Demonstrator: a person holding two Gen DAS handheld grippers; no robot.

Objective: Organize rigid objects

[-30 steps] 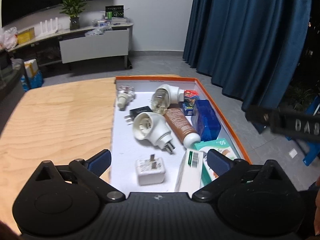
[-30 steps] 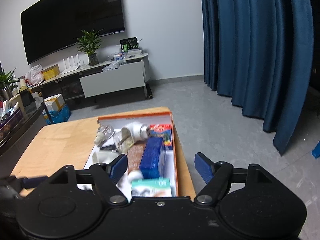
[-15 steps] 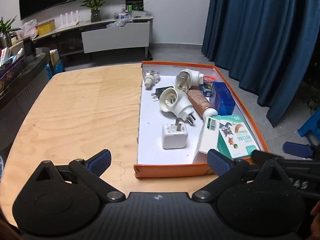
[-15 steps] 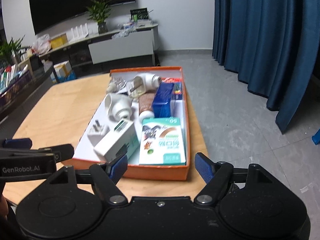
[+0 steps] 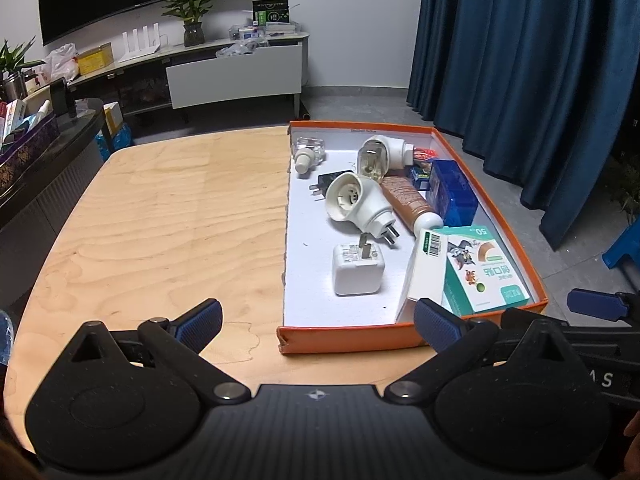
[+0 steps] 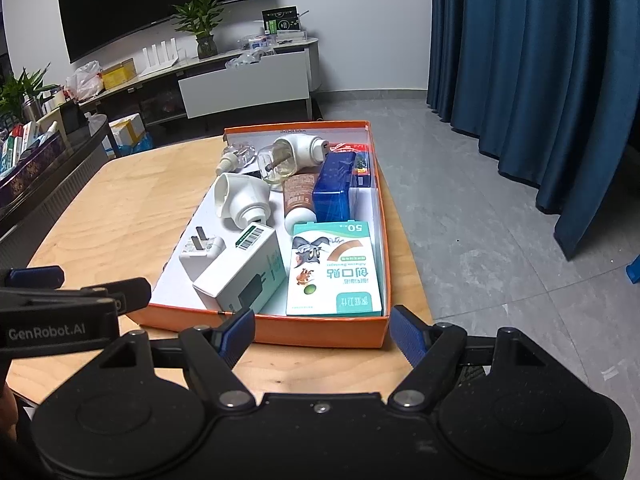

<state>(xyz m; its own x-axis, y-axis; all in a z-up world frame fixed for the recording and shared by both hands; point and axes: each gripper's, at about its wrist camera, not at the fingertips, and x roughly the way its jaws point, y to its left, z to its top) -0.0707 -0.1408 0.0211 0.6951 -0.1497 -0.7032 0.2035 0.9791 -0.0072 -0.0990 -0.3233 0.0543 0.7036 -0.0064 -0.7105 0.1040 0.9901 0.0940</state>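
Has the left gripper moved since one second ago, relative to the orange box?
Yes. The left gripper pulled back from the orange box; its near wall now shows.

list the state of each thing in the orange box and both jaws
orange box: open, no lid, on the table
bandage box: closed, lying flat
white carton: closed, tilted
white charger: prongs folded out
brown tube: capped, lying down
blue case: closed
left gripper: jaws open, empty
right gripper: jaws open, empty
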